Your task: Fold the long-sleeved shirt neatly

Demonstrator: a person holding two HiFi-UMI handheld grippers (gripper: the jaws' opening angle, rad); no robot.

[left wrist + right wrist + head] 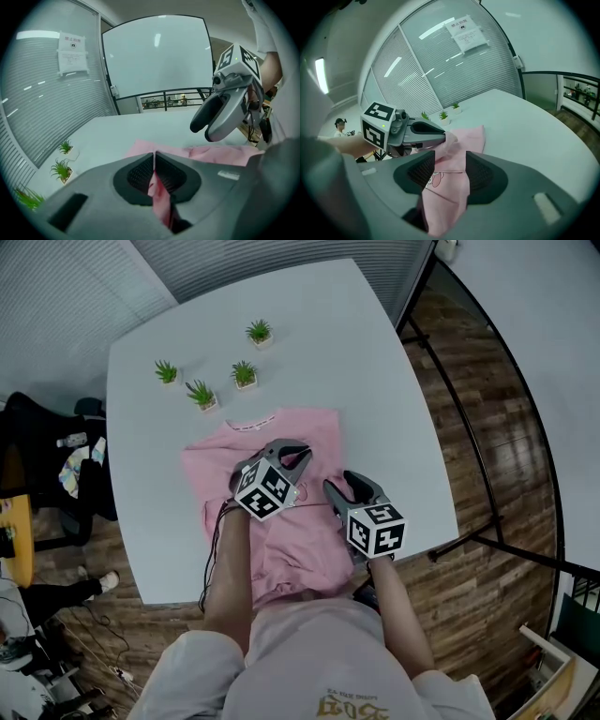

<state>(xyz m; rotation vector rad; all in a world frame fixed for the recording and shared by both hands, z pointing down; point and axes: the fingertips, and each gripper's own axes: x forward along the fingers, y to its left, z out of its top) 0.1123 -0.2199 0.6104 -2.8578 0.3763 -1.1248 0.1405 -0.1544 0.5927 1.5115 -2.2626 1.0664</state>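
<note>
Pink shirt is lying spread out on the white table, collar at the far side and the hem hanging a bit over the near edge by the person. The left tongs are pressed together on a thin fold of the shirt, pinching it up off the rest of the fabric around the middle. The right tongs are spread wide just beside them, hovering over the shirt with nothing clamped. You can see the flat fabric through the gap, including a little cartoon print on the front.

Other stuff around: four little potted plants sit past the collar, well apart from both tongs. A bundle of dark cables hangs over the near table edge by the left arm. Off the left side of the table there's a dark chair with things piled on it, on a wooden floor. A black railing and a big whiteboard are at the far end.

Writing-wise, there's a paper notice stuck on the blinds, way too small to read. The person's own top has yellow lettering that shows upside down and I can't make it out.
</note>
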